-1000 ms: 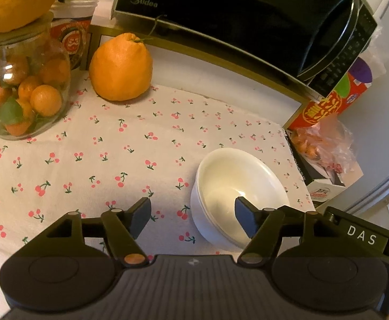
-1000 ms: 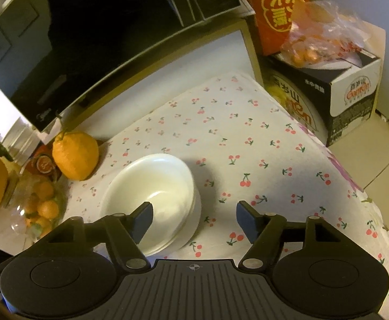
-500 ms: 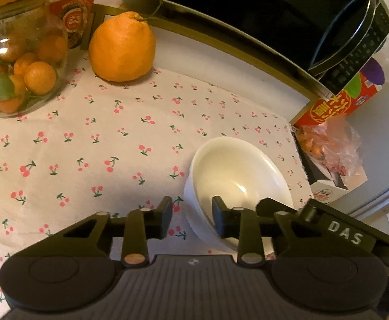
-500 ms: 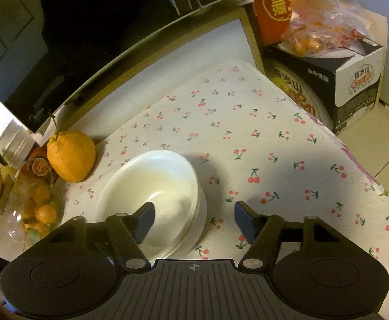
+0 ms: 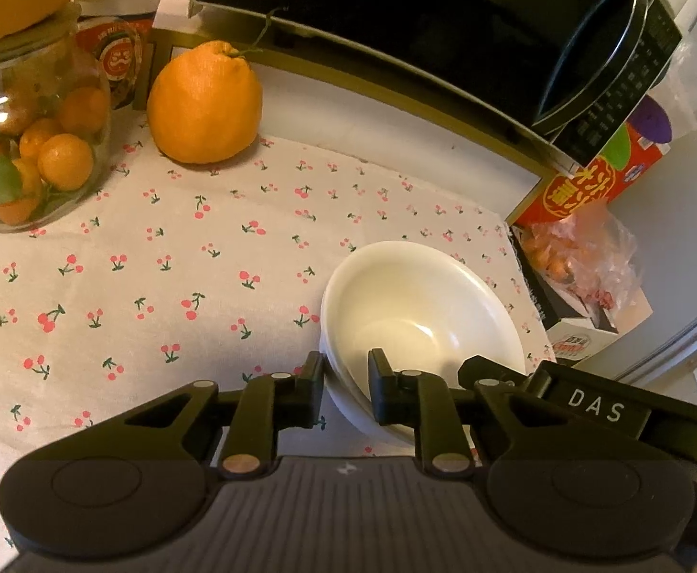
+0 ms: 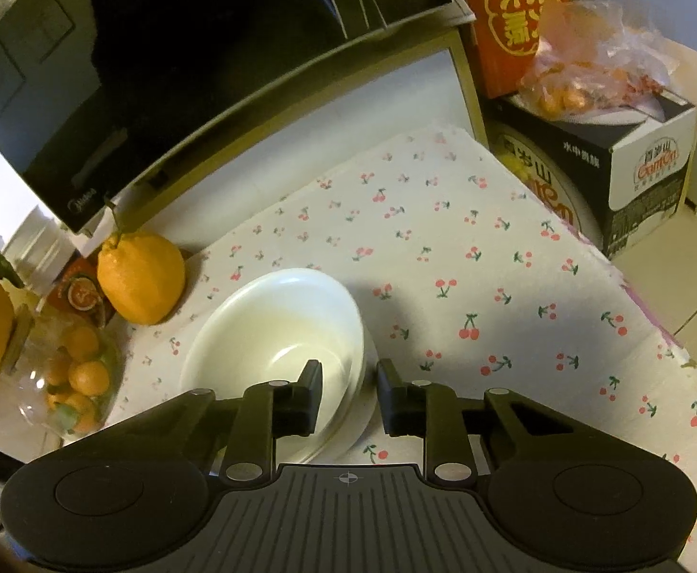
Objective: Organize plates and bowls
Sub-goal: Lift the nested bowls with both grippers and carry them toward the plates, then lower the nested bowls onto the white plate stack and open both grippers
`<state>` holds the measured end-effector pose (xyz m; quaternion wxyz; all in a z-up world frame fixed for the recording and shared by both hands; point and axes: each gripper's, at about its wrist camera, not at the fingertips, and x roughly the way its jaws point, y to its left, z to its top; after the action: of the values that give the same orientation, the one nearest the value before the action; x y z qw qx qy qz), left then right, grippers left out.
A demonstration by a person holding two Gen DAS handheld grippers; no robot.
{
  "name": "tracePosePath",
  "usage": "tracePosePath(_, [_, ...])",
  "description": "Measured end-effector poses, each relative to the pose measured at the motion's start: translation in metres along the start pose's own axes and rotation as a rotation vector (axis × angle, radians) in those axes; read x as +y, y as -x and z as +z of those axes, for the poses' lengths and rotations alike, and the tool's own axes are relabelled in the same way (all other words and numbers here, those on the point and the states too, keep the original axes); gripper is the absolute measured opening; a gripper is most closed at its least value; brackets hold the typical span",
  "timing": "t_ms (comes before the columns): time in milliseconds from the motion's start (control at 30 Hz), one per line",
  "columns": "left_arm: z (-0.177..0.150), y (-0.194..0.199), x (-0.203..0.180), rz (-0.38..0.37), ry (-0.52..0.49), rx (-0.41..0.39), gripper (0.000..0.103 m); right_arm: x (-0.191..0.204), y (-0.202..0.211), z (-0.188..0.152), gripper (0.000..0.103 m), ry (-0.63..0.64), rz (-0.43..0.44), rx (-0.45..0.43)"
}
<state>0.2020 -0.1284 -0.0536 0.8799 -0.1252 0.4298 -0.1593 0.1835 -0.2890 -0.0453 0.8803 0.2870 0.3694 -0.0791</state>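
A stack of white bowls [image 5: 420, 315] sits on the cherry-print tablecloth [image 5: 157, 262], near its right edge. My left gripper [image 5: 346, 391] is shut on the near left rim of the stack, one finger outside and one inside. In the right wrist view the same bowl stack [image 6: 276, 334] sits left of centre. My right gripper [image 6: 348, 396] is shut on its near right rim, the left finger inside the bowl, the right finger outside.
A black microwave [image 5: 420, 14] stands on a shelf at the back. A large orange [image 5: 205, 105] and a glass jar of small oranges [image 5: 28, 143] stand at the back left. Cardboard boxes with a bag of fruit [image 6: 587, 90] stand beyond the table's right edge.
Both grippers have closed from wide open onto opposite rims of the bowl stack. The left gripper closed first, the right one in the last half second.
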Motion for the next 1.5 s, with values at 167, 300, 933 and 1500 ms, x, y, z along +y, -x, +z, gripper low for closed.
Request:
tracePosePath(167, [0.000,0.011,-0.001,-0.009,0.000,-0.020,0.017,0.007,0.013,0.003,0.024,0.021,0.006,-0.029])
tracePosePath(300, [0.001,0.023,-0.003,-0.021,-0.005,-0.035,0.017,0.010,0.028,0.005,0.024,0.030,0.018,-0.045])
tracePosePath(933, [-0.013,0.090,0.021,-0.036,0.001,0.052,0.017,0.036,0.092,-0.030,0.024,0.085,0.031,0.064])
tracePosePath(1500, [-0.056,0.108,0.054,-0.014,-0.079,0.169,0.017,0.048,0.102,-0.092,0.024,0.215,0.026,0.188])
